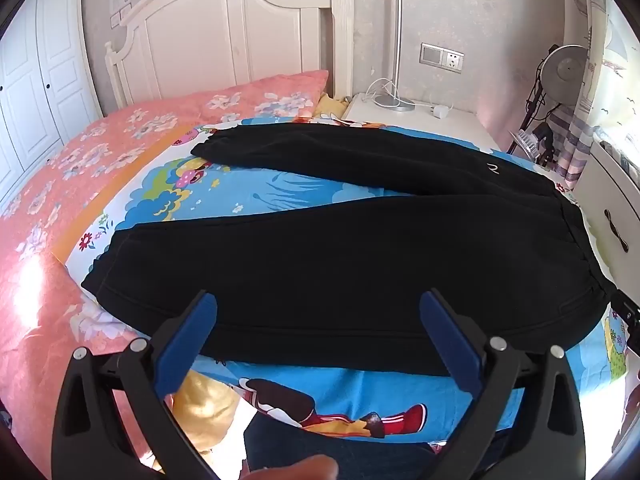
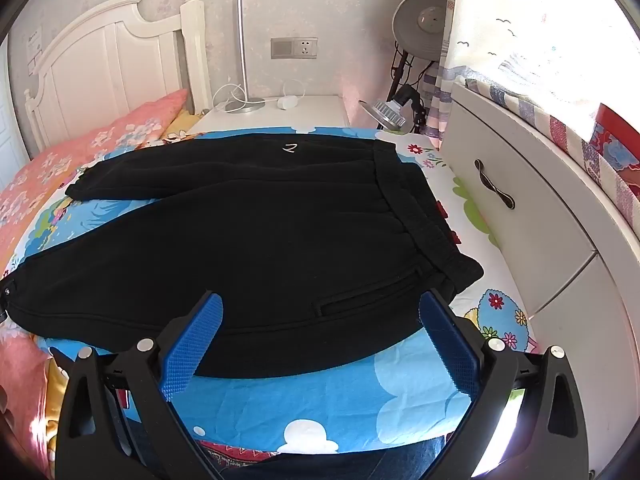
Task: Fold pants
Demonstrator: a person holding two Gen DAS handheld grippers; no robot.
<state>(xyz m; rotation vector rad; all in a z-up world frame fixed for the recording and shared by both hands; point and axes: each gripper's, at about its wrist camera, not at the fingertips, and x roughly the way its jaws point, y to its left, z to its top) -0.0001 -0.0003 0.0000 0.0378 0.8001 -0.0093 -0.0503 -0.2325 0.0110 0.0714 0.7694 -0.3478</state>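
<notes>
Black pants (image 1: 340,256) lie spread flat on a blue cartoon sheet (image 1: 280,192), legs pointing left and apart, waistband at the right. In the right wrist view the same pants (image 2: 260,232) show the elastic waistband (image 2: 416,216) and a small white logo (image 2: 290,147). My left gripper (image 1: 318,300) hovers open above the near leg's lower edge, its blue pads (image 1: 188,344) wide apart with nothing gripped. Near the hip pocket, my right gripper (image 2: 320,300) is likewise open over the near edge, holding nothing.
A pink floral quilt (image 1: 80,168) covers the bed's left side, with a white headboard (image 1: 224,40) behind. A white nightstand (image 2: 276,116) carries a lamp base and cable. A white drawer unit (image 2: 520,208) stands close on the right. A fingertip (image 1: 304,468) shows at the bottom.
</notes>
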